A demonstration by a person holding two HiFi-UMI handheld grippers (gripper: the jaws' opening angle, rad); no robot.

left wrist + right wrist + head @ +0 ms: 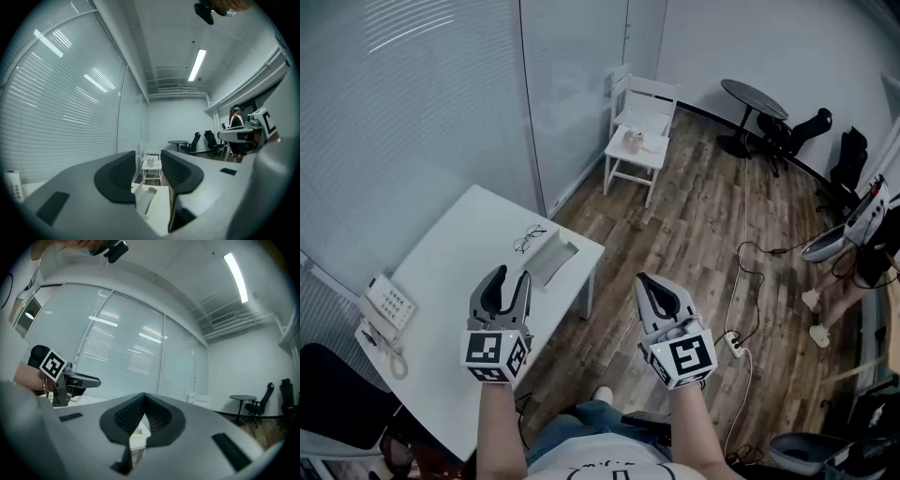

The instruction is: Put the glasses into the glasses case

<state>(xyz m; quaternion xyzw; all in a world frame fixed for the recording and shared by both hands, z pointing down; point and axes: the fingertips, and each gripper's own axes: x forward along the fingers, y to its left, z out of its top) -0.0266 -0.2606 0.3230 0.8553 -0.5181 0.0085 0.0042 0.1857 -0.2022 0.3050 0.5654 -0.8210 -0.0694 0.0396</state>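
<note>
Thin-framed glasses [530,239] lie near the far corner of the white table [459,272]. Just right of them, by the table's edge, the pale glasses case [551,261] lies open. My left gripper [512,279] hovers above the table's near edge, short of the case, open and empty. In the left gripper view the left gripper [147,161] frames the case [146,198] through the gap between its jaws. My right gripper [645,281] hangs over the wooden floor, right of the table, shut and empty. The right gripper view shows the right gripper [140,398] with its tips touching.
A white desk phone [386,307] sits at the table's left end. A white chair [639,127] stands beyond the table, a round black table [753,97] and office chairs further back. Cables and a power strip [734,343] lie on the floor at right, near another person's feet [814,302].
</note>
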